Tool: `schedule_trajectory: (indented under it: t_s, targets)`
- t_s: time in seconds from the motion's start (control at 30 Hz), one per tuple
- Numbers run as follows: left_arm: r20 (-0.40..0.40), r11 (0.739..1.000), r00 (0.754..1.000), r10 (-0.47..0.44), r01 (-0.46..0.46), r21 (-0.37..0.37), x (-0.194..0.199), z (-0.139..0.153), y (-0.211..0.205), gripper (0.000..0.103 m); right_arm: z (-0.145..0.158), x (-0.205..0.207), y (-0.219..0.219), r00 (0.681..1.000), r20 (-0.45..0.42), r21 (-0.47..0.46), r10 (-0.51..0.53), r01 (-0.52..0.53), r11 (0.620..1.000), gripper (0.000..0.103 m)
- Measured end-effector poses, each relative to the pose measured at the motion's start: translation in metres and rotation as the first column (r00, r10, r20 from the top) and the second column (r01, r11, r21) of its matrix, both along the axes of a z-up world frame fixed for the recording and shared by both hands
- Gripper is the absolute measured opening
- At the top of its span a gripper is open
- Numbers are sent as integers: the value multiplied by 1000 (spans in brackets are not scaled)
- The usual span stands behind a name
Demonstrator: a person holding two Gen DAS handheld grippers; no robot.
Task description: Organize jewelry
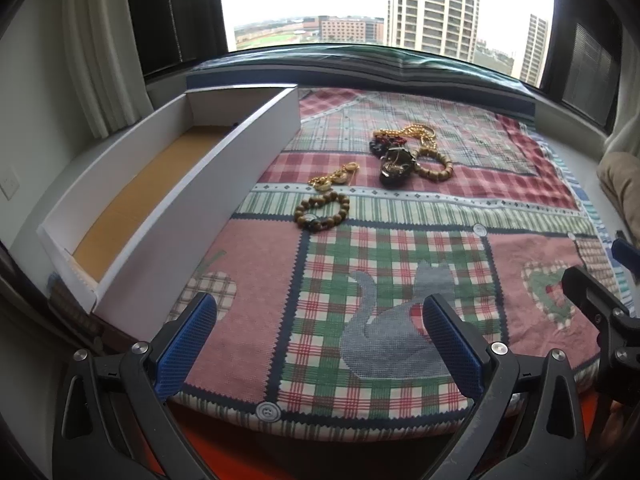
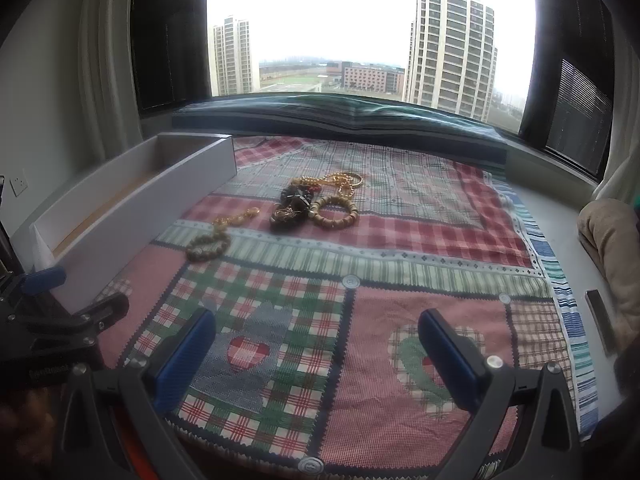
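Note:
Jewelry lies on a patchwork cloth (image 1: 400, 248) (image 2: 400, 264). A brown bead bracelet (image 1: 321, 212) (image 2: 208, 245) lies nearest, with a gold chain (image 1: 334, 178) (image 2: 236, 218) just behind it. Farther back sits a dark tangled piece (image 1: 395, 166) (image 2: 289, 212), a pale bead bracelet (image 1: 434, 166) (image 2: 335, 212) and gold chains (image 1: 408, 133) (image 2: 332, 180). A long white box (image 1: 192, 200) (image 2: 120, 220) with a tan floor stands at the left. My left gripper (image 1: 320, 316) and right gripper (image 2: 318, 328) are open over the near cloth, holding nothing.
A window with a dark striped cushion (image 2: 340, 116) runs along the back. Curtains (image 1: 100, 48) hang at the left. A beige fabric bundle (image 2: 608, 248) and a dark flat bar (image 2: 600, 320) lie on the sill at the right. The other gripper's black frame (image 1: 600, 304) shows at the right edge.

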State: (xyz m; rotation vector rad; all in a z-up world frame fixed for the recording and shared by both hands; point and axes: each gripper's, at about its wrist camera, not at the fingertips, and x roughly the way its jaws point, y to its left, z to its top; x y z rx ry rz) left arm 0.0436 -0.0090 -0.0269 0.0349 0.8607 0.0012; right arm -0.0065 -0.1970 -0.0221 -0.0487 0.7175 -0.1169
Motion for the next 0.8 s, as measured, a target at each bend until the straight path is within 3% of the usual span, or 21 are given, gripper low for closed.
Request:
schedule_trajectory:
  t_s: [0.23, 0.33, 0.5, 0.63, 0.8]
  targets:
    - [-33, 1000, 999, -8, 7, -8, 8, -11, 3, 103, -5, 2, 1, 1000, -13, -5, 9, -9, 1000, 103]
    - [-89, 994, 995, -35, 26, -109, 23, -22, 18, 103, -8, 5, -1, 1000, -26, -1, 10, -10, 1000, 103]
    - [-218, 953, 975, -50, -19, -302, 78, -52, 55, 102, -17, 11, -9, 999, -49, 10, 3, -3, 1000, 103]
    - [-270, 949, 955, -126, 37, -313, 128, -70, 52, 102, -26, 17, -18, 997, -75, 34, -6, 9, 999, 103]
    - [-313, 966, 941, -131, 50, -254, 187, -90, 48, 102, -33, 29, -33, 994, -106, 115, 13, -1, 993, 103]
